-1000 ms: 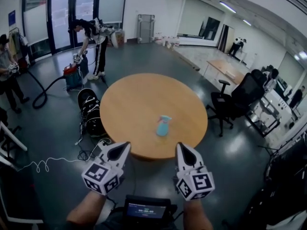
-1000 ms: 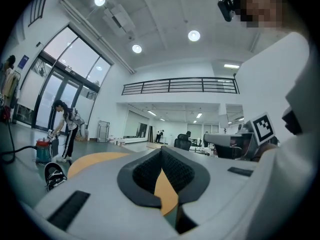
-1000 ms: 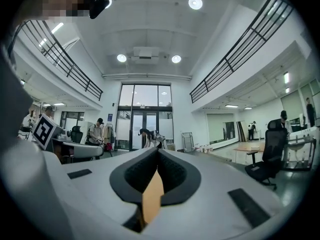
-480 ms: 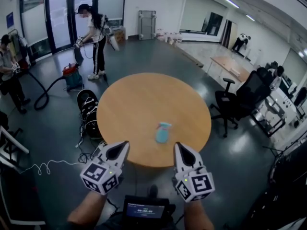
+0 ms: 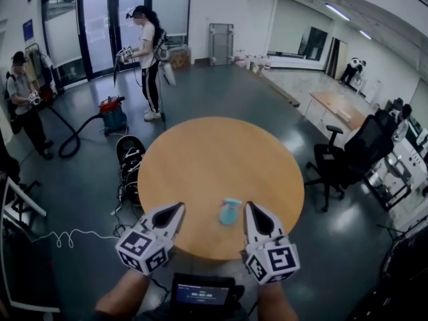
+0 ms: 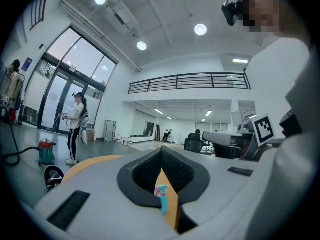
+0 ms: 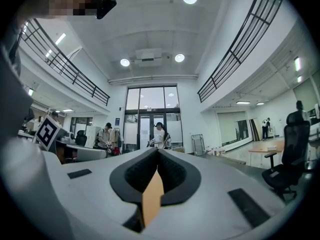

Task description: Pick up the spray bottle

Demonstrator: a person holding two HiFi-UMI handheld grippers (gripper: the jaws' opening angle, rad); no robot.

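A person's two hand-held grippers hover at the near edge of a round, light-brown wooden table (image 5: 200,166). A small turquoise plastic spray bottle (image 5: 230,212) stands upright on it close to that edge. From the head view the bottle sits between the two tips, nearer the right gripper (image 5: 250,206) than the left gripper (image 5: 179,206), and neither touches it. The left gripper view shows its jaws pressed together with nothing between them, the bottle (image 6: 162,196) visible beyond them on the tabletop. The right gripper's (image 7: 158,156) jaws are likewise closed and empty. Behind the table, a person in a white top (image 5: 148,59) stands near tall glass doors (image 5: 100,25), beside a red canister vacuum cleaner (image 5: 112,112).
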